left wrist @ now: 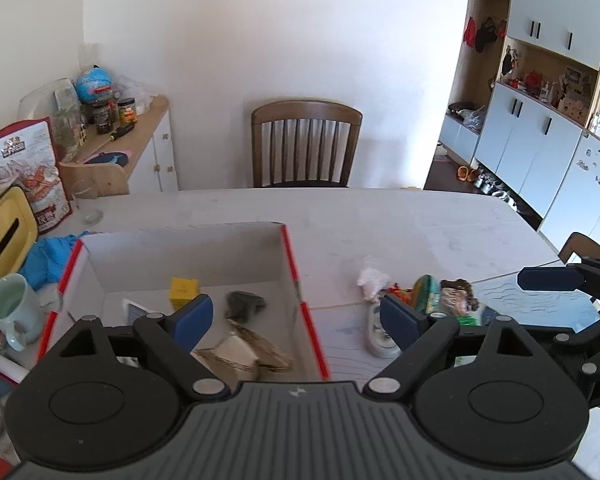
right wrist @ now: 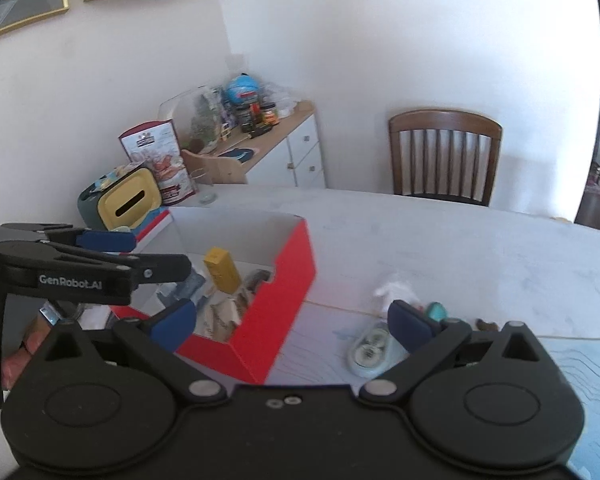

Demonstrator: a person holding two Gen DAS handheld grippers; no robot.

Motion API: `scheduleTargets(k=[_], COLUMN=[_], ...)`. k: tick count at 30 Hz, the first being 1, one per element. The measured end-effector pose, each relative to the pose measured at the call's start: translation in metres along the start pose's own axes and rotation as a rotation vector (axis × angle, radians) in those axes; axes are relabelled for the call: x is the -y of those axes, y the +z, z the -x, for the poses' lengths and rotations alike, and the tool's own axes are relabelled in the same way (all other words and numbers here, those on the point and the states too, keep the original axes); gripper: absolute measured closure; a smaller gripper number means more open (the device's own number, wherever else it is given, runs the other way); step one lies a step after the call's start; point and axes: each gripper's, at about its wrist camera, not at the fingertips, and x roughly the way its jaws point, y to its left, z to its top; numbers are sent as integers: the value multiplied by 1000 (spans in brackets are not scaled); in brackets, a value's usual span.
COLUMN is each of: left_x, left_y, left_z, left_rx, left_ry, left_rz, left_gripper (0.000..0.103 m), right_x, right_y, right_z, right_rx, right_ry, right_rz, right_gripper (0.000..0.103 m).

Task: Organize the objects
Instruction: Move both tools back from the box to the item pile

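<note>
A red-edged cardboard box [left wrist: 288, 256] stands open on the white table; it also shows in the right wrist view [right wrist: 288, 280]. Inside lie a yellow carton [left wrist: 183, 291], a dark object [left wrist: 244, 304] and brown paper packets [left wrist: 244, 354]. Right of the box lie a pale oval case [left wrist: 376, 332], crumpled white paper [left wrist: 372, 280] and a heap of small packets [left wrist: 448, 296]. My left gripper [left wrist: 296, 318] is open and empty over the box's right wall. My right gripper [right wrist: 292, 326] is open and empty above the table between box and oval case [right wrist: 370, 350].
A yellow tissue holder [left wrist: 6, 236], blue cloth [left wrist: 48, 258], a pale green mug [left wrist: 12, 308] and a red snack bag [left wrist: 32, 168] crowd the table's left end. A wooden chair [left wrist: 306, 144] stands at the far side. A blue mat [right wrist: 580, 380] lies at right.
</note>
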Motion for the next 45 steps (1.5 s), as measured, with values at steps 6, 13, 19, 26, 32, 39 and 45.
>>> scheduleTargets(k=[6, 13, 19, 26, 32, 39, 45], left_x=[28, 61, 88, 105, 110, 111, 115], left_y=[-4, -14, -25, -42, -53, -59, -60], left_z=[-11, -29, -49, -78, -115, -150, -176], left_rx=[-18, -2, -19, -19, -70, -90, -112], left_ry=[-9, -51, -69, -93, -55, -40, -11], left_rz=[-11, -40, -56, -59, -50, -53, -72], left_gripper=[7, 0, 0, 0, 0, 0, 0], right_x=[31, 71, 99, 131, 154, 173, 184], right_y=[-11, -26, -37, -46, -55, -57, -58], right_z=[17, 27, 27, 17, -2, -37, -69], right_rx=[2, -12, -32, -58, -92, -123, -151], right_ry=[-34, -93, -131, -170, -203, -229, -239], right_rz=[-25, -49, -34, -52, -63, -54, -54], right_gripper=[1, 1, 1, 2, 3, 8, 20])
